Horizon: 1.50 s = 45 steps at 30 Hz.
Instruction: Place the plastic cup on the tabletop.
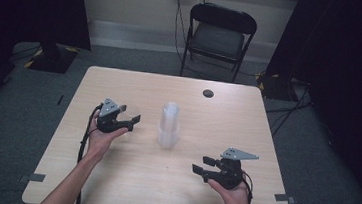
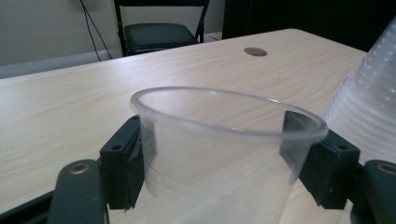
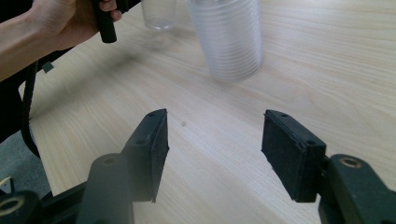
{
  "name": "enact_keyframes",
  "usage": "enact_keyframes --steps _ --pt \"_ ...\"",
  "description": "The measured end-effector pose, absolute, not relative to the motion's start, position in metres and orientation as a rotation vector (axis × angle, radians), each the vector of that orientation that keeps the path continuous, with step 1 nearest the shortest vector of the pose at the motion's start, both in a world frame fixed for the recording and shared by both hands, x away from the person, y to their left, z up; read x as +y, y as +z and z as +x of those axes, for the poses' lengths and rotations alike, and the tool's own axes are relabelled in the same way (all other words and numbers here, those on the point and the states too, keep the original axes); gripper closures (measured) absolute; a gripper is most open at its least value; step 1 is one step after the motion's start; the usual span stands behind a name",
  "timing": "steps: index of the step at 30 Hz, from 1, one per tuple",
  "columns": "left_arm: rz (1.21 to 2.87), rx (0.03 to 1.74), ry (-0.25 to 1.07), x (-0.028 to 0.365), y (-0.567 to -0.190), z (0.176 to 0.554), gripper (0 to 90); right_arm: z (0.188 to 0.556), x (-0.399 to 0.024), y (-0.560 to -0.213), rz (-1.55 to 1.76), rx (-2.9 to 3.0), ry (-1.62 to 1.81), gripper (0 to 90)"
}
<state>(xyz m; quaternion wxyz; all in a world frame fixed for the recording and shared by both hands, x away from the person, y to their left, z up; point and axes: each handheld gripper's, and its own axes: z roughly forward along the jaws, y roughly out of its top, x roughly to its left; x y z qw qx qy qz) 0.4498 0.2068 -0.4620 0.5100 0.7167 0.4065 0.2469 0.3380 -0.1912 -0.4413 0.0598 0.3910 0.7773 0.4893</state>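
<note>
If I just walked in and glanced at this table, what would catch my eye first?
Probably the tall stack of clear plastic cups standing mid-table on the pale wooden table. To its left, the left gripper has a single clear cup between its jaws, upright, mouth up. Nearer the front edge on the right, the right gripper is open with nothing in it, pointed toward the stack.

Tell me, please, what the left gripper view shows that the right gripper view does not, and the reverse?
Left gripper view: a close look at the clear cup between the jaws of the left gripper, with the pads against its wall, plus the black chair and the round table hole.
Right gripper view: the right gripper, its jaws open and empty, and the person's left hand.
Shared: the stack of cups, the clear cup, and the wooden table.
</note>
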Motion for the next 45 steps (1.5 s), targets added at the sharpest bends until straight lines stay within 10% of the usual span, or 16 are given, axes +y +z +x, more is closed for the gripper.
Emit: enact_keyframes --steps 45 --pt "1.888 1.049 0.487 0.227 -0.467 0.427 15.5 0.341 -0.205 -0.442 1.239 2.270 1.494 38.7"
